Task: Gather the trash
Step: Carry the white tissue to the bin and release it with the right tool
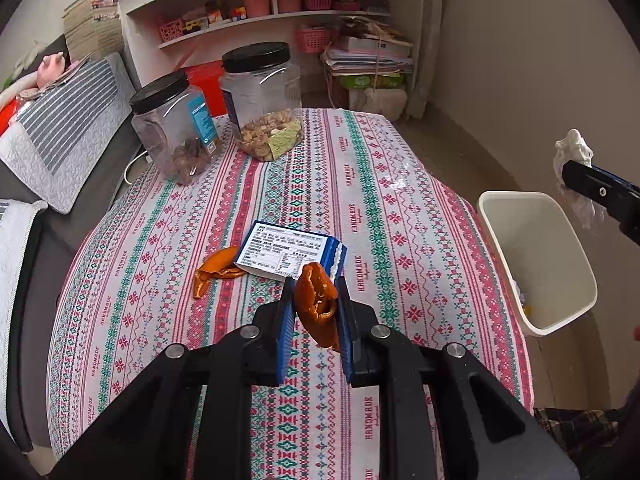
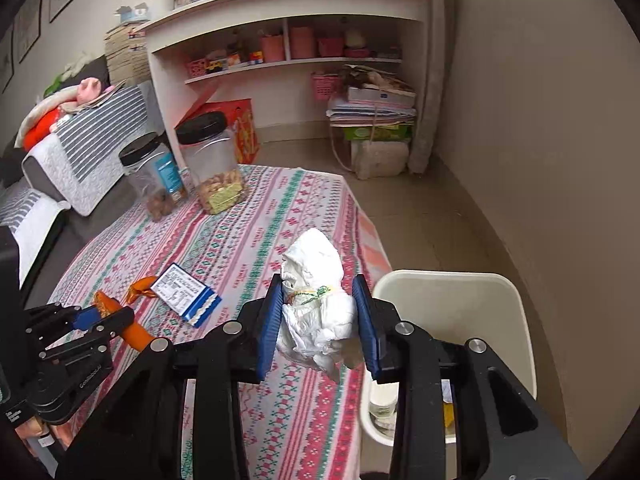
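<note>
Two grips: both my grippers are loaded
Left gripper (image 1: 313, 304): clamped on orange peel (image 1: 318, 300), lifted above the tablecloth (image 1: 400, 208)
Right gripper (image 2: 320, 312): clamped on crumpled white tissue (image 2: 316, 304), long axis running forward out of my fingers
Key relation: white bin (image 2: 452, 292) lies just right of and below my right fingers; my right hand is the nearer one
Remaining on table: second peel (image 1: 216, 270) and blue carton (image 1: 290, 250), ahead-left of my left fingers
Judgement: the tissue drop probably comes first
</note>
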Demonstrator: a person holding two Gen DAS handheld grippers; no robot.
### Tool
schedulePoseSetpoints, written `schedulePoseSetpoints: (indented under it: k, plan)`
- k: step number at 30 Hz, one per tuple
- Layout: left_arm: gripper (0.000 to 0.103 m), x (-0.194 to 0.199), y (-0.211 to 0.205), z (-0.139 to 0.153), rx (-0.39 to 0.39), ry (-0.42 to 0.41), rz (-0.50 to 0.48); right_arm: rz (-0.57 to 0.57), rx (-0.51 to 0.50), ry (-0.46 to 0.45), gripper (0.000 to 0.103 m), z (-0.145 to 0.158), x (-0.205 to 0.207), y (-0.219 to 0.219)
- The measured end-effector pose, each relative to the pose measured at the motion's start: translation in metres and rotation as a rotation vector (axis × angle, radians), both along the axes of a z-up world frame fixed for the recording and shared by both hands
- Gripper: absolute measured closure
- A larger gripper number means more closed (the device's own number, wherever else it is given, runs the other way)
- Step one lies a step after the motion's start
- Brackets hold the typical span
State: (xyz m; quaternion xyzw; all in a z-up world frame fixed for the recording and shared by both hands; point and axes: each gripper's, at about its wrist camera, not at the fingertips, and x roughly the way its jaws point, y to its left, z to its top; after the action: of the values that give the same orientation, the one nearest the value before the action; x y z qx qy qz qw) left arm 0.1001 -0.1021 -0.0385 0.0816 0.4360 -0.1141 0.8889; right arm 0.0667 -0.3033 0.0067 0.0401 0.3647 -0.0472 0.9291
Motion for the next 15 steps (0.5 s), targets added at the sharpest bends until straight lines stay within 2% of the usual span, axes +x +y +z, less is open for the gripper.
schedulePoseSetpoints:
  k: [6,15]
  plan:
    - [0.084,-0.002,-0.041,0.011,0.011,-0.019,-0.059,-0.117,-0.042,0.035,0.07,0.0,-0.003,-0.045]
    - [0.084,-0.008,-0.12,0.03,0.008,-0.041,-0.179,-0.273,0.007,0.028,0.067,0.007,-0.027,-0.107]
